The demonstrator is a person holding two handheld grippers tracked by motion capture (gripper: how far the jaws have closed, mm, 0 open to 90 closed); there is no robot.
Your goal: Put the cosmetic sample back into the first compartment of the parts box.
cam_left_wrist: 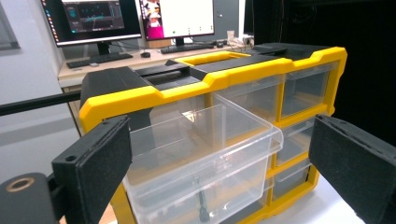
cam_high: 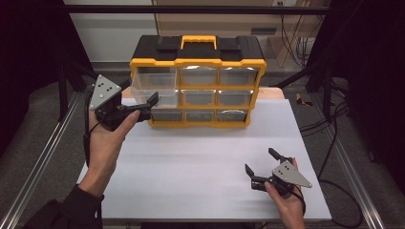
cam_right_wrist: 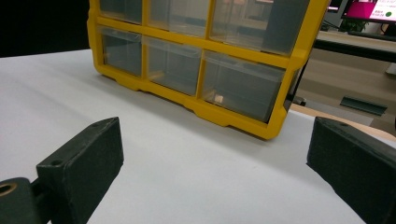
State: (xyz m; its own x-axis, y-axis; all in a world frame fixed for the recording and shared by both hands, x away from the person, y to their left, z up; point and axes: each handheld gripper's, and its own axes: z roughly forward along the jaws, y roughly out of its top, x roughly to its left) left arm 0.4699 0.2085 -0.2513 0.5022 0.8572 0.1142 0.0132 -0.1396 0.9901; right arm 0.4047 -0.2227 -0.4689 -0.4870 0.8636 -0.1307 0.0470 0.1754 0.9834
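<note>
Drawer [cam_left_wrist: 205, 158] — top-left, clear, pulled out of the yellow organizer [cam_high: 197, 88] — is sitting between the left gripper [cam_high: 143, 107]'s spread jaws for grasping, while the right gripper [cam_high: 261, 164] is resting open on the white table [cam_high: 191, 157].

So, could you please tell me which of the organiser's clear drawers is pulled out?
The top-left drawer of the yellow organiser, right by the open left gripper. It juts forward from the frame, while the others sit flush.

Each hand holds a black two-jaw gripper topped by a grey three-cornered plate with small dark dots: the left gripper [cam_high: 143, 106] and the right gripper [cam_high: 261, 161]. Black cables trail from both. The left arm wears a dark sleeve [cam_high: 71, 210].
</note>
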